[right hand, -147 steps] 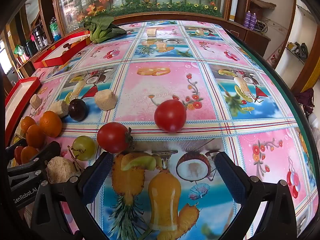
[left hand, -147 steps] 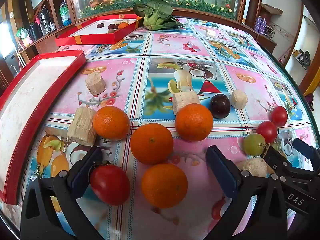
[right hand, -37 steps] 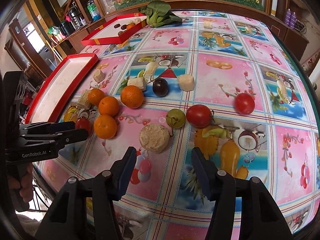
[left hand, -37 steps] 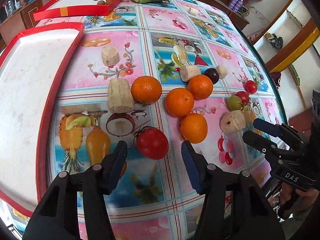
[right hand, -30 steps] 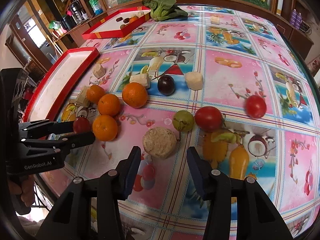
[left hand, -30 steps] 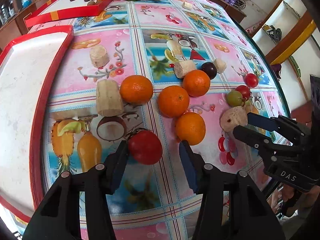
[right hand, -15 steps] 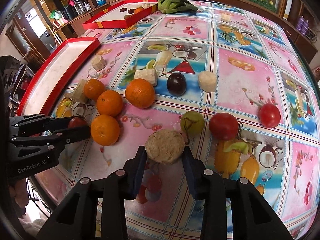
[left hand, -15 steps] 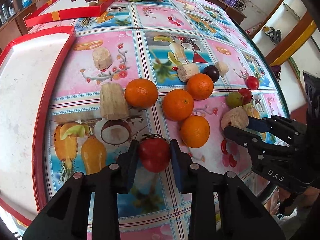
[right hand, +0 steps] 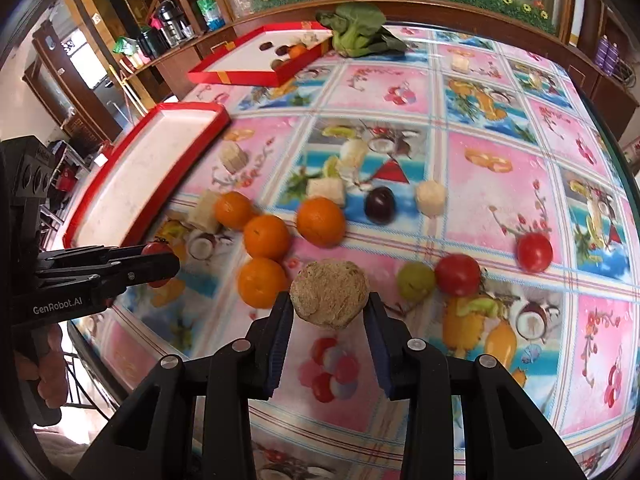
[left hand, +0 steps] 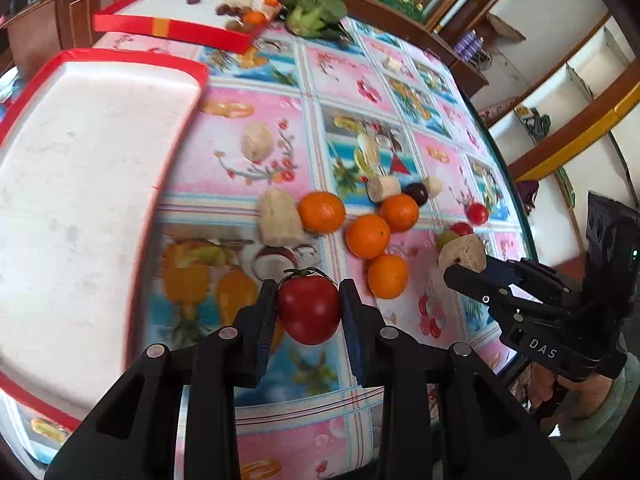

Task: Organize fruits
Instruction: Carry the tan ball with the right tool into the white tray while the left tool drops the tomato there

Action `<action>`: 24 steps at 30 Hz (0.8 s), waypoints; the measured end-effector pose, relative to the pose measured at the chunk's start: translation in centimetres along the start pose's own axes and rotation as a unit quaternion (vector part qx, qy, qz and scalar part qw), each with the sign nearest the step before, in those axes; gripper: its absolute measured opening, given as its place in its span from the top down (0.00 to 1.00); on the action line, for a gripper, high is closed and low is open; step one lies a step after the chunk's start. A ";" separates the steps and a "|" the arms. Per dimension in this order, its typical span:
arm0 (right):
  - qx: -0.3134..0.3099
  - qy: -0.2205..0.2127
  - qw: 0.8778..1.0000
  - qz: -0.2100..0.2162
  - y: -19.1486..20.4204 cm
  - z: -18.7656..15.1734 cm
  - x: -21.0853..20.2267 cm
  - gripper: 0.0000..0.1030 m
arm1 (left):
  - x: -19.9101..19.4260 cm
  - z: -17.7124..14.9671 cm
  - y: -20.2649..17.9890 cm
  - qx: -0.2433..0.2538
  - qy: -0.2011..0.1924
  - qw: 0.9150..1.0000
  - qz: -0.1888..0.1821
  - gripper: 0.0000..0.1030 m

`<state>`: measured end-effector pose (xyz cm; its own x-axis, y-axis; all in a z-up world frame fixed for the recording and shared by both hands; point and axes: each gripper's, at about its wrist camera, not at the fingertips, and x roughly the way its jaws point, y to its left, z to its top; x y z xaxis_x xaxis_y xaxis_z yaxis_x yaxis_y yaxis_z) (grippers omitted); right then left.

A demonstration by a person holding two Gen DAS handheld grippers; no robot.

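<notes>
In hand: left gripper (left hand: 308,310) fingers clamp a tomato (left hand: 308,308); right gripper (right hand: 329,306) fingers clamp a beige chunk (right hand: 329,294). Near tray (left hand: 80,184), ten o'clock: empty. Oranges (left hand: 367,236) remain on desk (left hand: 256,148). Barely begun.

Both grippers clamped, each raised with a load.

The left gripper (left hand: 308,308) is closed, its two black fingers (left hand: 264,320) pressing in from either side on a red tomato (left hand: 309,309), carried above the surface. The right gripper (right hand: 329,314) is pinched on a tan round chunk (right hand: 329,294), fingers (right hand: 280,332) tight at its flanks. Seen from the left wrist, the right gripper reaches in from the right side, a bare hand (left hand: 576,390) wrapped around its handle.
</notes>
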<state>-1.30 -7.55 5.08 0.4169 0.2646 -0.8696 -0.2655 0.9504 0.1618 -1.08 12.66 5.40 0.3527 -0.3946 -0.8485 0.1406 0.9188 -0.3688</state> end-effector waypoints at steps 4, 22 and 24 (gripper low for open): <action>-0.033 -0.010 0.999 0.020 3.2 1.9 0.2 0.64 | -2.8 0.8 3.0 -0.030 -0.031 0.999 0.013 0.72; -0.133 0.029 0.989 0.063 18.7 14.6 11.3 0.64 | -1.5 0.0 11.2 -0.099 -0.020 0.994 0.041 0.72; -0.149 0.038 0.987 0.055 19.5 14.8 12.5 0.64 | -1.1 -0.1 11.0 -0.096 -0.018 0.994 0.041 0.72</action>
<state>11.63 16.75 4.28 0.3077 0.3388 -0.8891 -0.5535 0.8238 0.1223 -0.04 23.22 2.18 0.3892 -0.3148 -0.8657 -0.0685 0.9273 -0.3680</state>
